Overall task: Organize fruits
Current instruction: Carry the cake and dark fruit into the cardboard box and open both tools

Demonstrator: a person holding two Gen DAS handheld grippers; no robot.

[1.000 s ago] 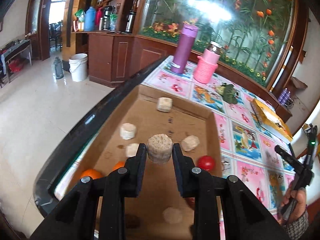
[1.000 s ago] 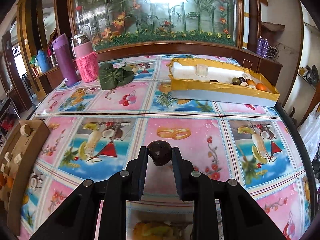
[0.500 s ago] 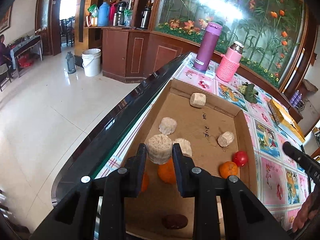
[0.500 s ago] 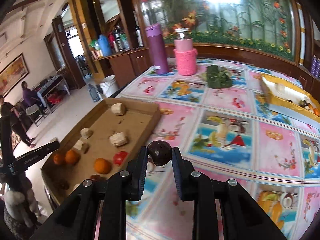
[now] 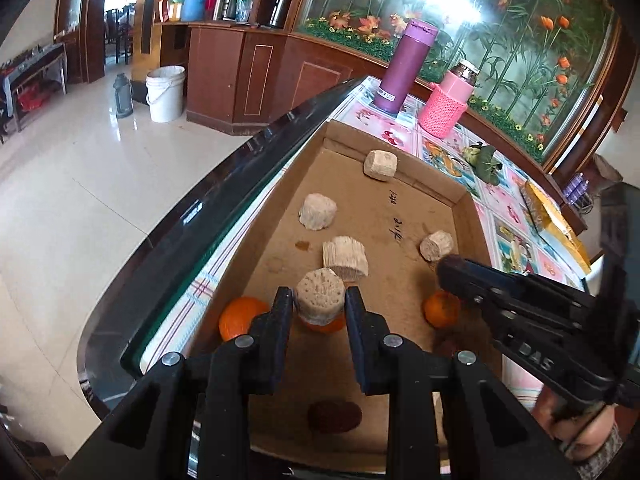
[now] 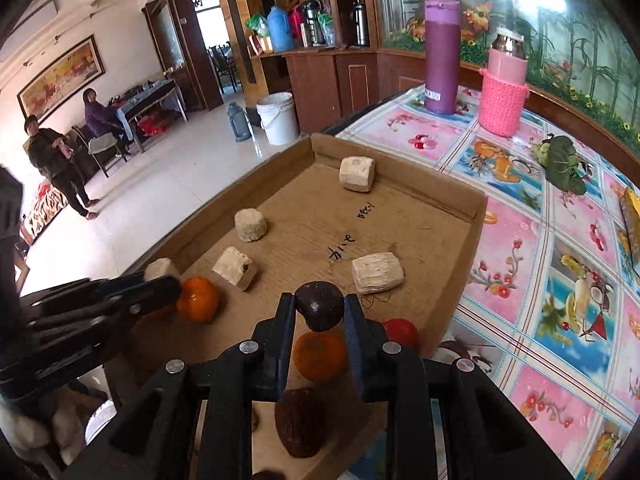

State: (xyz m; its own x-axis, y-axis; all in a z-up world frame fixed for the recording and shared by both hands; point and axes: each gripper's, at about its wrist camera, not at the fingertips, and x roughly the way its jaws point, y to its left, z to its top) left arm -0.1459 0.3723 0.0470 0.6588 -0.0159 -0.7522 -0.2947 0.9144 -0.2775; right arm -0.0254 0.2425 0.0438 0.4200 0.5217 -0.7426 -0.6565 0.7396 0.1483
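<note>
The left hand-held gripper [image 5: 320, 304] is clamped on a pale chunk [image 5: 320, 295]; the right hand-held gripper [image 6: 319, 312] is clamped on a dark brown fruit [image 6: 319, 307]. Both hang over the cardboard tray [image 6: 476, 216], above oranges [image 6: 199, 299], on the tabletop [image 6: 520, 240].

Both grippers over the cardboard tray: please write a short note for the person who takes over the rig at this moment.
Left gripper: shut on a pale cut fruit chunk, above the cardboard tray.
Right gripper: shut on a dark brown fruit, also above the tray.
In the tray: four pale chunks, three oranges, a red fruit, brown fruits.
Done: both pieces brought over the tray.
Left: set both down. Yellow box contents not visible.
</note>
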